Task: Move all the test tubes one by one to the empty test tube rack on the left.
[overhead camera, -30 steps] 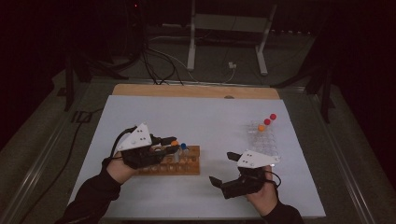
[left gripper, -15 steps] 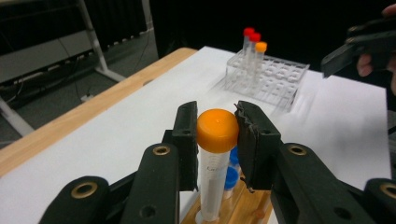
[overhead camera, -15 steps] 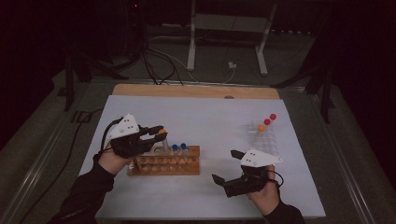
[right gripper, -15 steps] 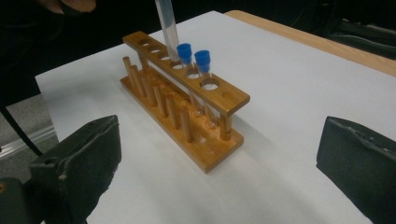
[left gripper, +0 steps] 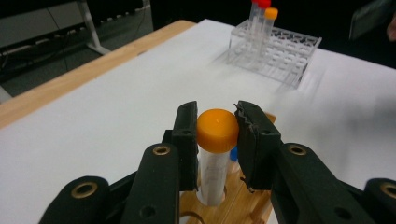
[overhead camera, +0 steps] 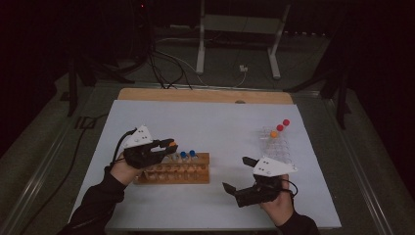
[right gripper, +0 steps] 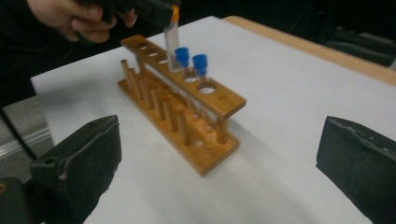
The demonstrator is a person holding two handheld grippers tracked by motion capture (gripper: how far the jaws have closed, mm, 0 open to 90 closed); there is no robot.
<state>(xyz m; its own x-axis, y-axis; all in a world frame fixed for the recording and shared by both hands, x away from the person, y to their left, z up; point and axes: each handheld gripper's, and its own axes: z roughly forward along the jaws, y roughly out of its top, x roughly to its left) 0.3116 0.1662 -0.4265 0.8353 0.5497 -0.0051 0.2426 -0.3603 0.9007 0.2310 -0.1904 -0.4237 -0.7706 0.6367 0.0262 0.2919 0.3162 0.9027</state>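
My left gripper sits at the left end of the wooden rack, and its jaws are clamped on the orange-capped tube, one pad pressed on each side of the cap. In the left gripper view the tube hangs straight down between my jaws, with its clear lower part in a hole of the rack's top rail just beneath them. In the right gripper view the same tube stands upright at the far part of the rack, and my left hand is above it.

Just beyond my left jaws, further along the rack, stand two blue-capped tubes, side by side in neighbouring holes. The rest of the holes I can see on the near rail are open.

My right gripper is over the white counter, to the right of the rack and apart from it. Its jaws are spread wide with nothing between them; in the right gripper view the rack lies ahead in the gap between the two pads.

Well ahead of my right jaws stands a clear plastic rack with two red-capped tubes and another orange-capped one along its far end.
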